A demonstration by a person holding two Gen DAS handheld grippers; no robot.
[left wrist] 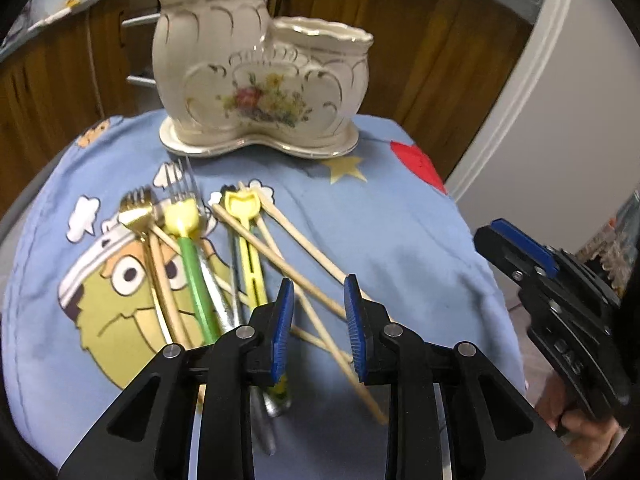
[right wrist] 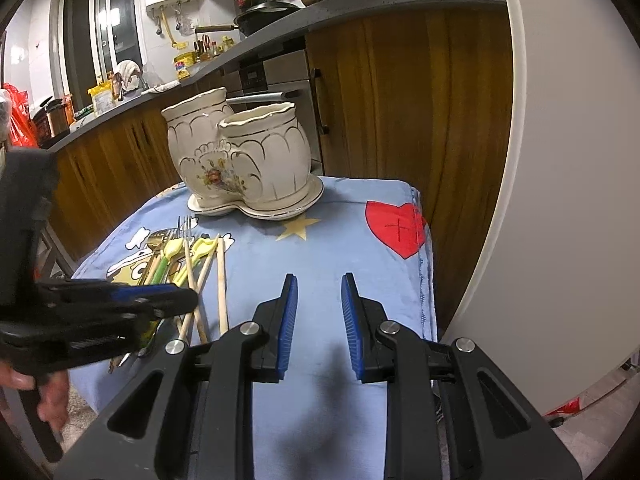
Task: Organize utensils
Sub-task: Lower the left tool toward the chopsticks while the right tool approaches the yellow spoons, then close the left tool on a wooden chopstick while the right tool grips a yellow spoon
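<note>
None of the utensils (left wrist: 192,264) had reached the holder (left wrist: 260,80) at upper centre — all lay heaped lower left on the cloth (left wrist: 400,248), left gripper (left wrist: 318,328) and right gripper (right wrist: 319,326) both spread, gripping nothing.

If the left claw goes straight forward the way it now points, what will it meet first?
Probably the wooden chopsticks that cross between the open fingers of the left claw, lying on the blue cloth. Further on stands the ceramic holder. Depth is unclear, so the claw might pass just above the sticks.
</note>
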